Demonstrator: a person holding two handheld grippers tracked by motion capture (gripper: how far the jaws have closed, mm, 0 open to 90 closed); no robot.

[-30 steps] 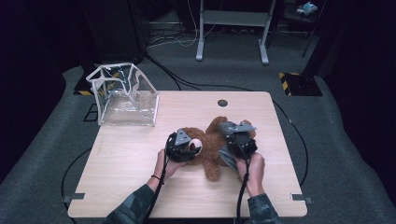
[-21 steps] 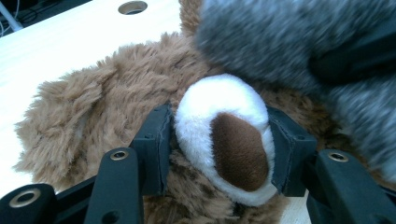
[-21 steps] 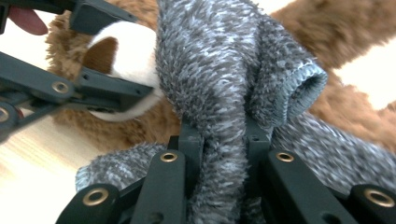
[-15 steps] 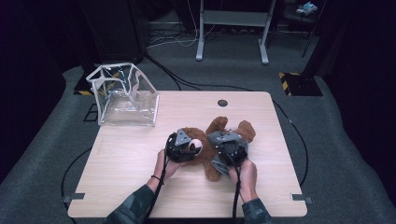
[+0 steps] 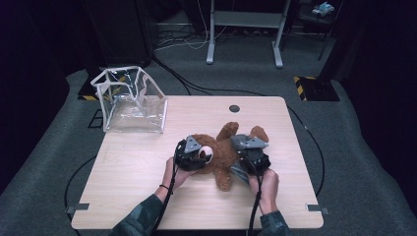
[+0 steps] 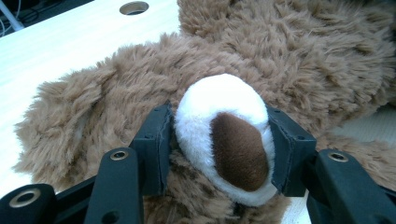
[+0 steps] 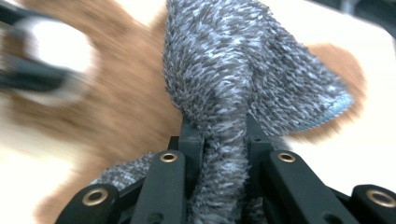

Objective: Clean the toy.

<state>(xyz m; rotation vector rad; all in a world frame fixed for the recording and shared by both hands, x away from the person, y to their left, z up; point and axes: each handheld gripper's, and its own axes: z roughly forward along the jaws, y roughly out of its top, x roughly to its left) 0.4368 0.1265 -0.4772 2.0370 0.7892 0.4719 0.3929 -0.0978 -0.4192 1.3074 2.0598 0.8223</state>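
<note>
Bear: fluffy brown teddy bear [image 5: 221, 155] lying on its back near the middle of the pale wooden bench [image 5: 142, 191], limbs spread, one leg pointing toward the person.
Snout: white rounded muzzle with a dark brown nose patch [image 6: 224, 135], facing the camera of the left tool.
Left tool: left tool [image 6: 219, 142] sits at the bear's head, its two black jaws pressed against either side of the white muzzle, gripping it at a middling width.
Cloth: grey fuzzy knitted cloth [image 7: 243, 79] with a light blue stitched edge, standing up in a bunched fold over the bear's body.
Right tool: right tool [image 7: 224, 140] is closed narrow on a pinch of the grey cloth, fabric squeezed between the jaws; in the high view it rests over the bear's right-hand side [image 5: 251, 155].
Hands: a hand behind each tool, sleeves coming in from the near edge of the bench.
Bag: clear plastic bag with white trim [image 5: 130, 101] at the far left corner of the bench, well apart from the bear.
Hole: round cable hole [image 5: 234, 108] near the far edge of the bench.
</note>
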